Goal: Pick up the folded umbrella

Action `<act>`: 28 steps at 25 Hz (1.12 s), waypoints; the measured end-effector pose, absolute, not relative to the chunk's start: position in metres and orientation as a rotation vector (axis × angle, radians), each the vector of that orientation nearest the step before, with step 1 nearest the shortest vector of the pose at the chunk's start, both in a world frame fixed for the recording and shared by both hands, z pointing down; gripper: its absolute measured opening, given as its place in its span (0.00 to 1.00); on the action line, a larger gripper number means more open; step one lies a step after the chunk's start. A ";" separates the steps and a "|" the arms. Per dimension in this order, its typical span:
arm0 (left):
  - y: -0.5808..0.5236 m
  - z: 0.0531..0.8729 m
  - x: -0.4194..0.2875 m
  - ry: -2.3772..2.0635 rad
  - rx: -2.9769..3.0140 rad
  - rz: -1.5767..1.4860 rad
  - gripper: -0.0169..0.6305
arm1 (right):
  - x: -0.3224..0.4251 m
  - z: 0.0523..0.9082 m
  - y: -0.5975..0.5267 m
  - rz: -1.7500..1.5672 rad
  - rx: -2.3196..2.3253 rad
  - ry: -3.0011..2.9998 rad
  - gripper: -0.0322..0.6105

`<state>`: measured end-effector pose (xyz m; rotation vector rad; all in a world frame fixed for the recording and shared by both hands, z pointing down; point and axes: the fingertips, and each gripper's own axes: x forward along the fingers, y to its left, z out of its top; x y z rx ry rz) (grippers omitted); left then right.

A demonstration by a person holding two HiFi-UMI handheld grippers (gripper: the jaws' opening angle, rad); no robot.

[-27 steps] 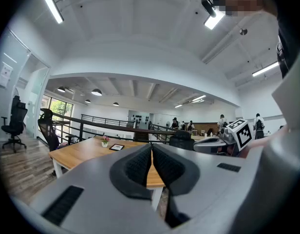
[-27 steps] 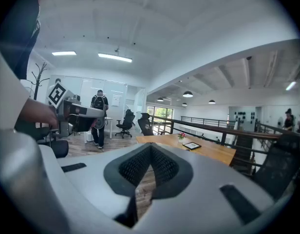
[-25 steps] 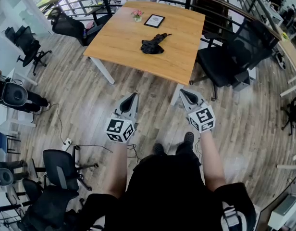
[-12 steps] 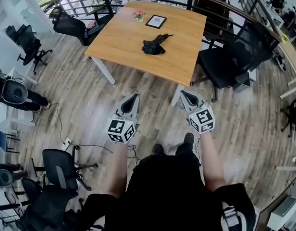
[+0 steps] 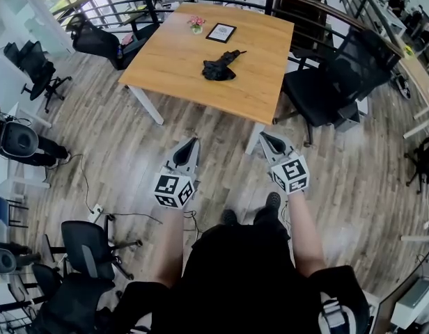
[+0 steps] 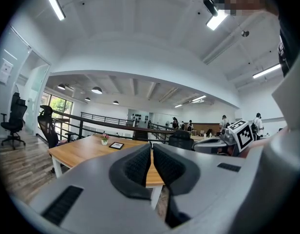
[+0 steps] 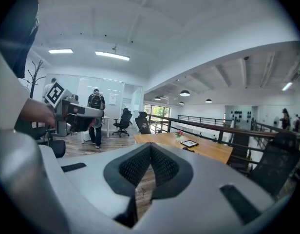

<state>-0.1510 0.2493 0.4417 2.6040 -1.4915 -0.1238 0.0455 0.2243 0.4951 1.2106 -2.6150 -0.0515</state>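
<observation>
Folded umbrella (image 5: 219,66): one, black, lying on the bench (image 5: 173,65) in the upper middle of the head view, touched by neither gripper.
Bench: one, with a wooden top and white legs, above the grippers in the frame.
Other things on the bench: one picture frame (image 5: 222,32) and one small flower pot (image 5: 196,24), both towards the far edge, above the umbrella and apart from it.
Chairs: one black office chair (image 5: 326,82) at the bench's right side and one (image 5: 96,37) at its upper left corner. More stand along the left edge of the frame.
Grippers: two, side by side over the wooden floor (image 5: 124,145) at the middle of the frame.
Left gripper (image 5: 193,140): held out on a straight forearm from the lower centre, pointing up the frame towards the bench. Its tips are well short of the umbrella, and its jaws are clenched together with nothing between them (image 6: 151,147).
Right gripper (image 5: 264,136): held out the same way, just below the bench's near right corner. Its jaws are pressed together and empty (image 7: 150,146).
</observation>
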 end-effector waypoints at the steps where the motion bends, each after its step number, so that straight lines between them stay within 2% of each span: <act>1: 0.249 0.442 -0.151 -1.486 2.601 -0.141 0.07 | 0.045 0.495 0.225 -0.046 1.207 -2.620 0.06; 4: 0.248 0.441 -0.155 -1.470 2.582 -0.199 0.07 | 0.042 0.492 0.226 -0.034 1.188 -2.636 0.10; 6: 0.248 0.441 -0.158 -1.473 2.580 -0.205 0.09 | 0.042 0.494 0.225 -0.039 1.190 -2.637 0.16; 9: 0.247 0.441 -0.160 -1.475 2.584 -0.199 0.24 | 0.042 0.495 0.223 -0.041 1.212 -2.629 0.31; 13: 0.244 0.445 -0.165 -1.490 2.575 -0.185 0.31 | 0.042 0.495 0.218 -0.026 1.239 -2.615 0.45; 16: 0.244 0.447 -0.165 -1.487 2.569 -0.174 0.35 | 0.042 0.496 0.217 -0.017 1.243 -2.620 0.46; 28: 0.222 0.455 -0.168 -1.511 2.545 -0.139 0.36 | 0.041 0.504 0.188 0.010 1.240 -2.648 0.46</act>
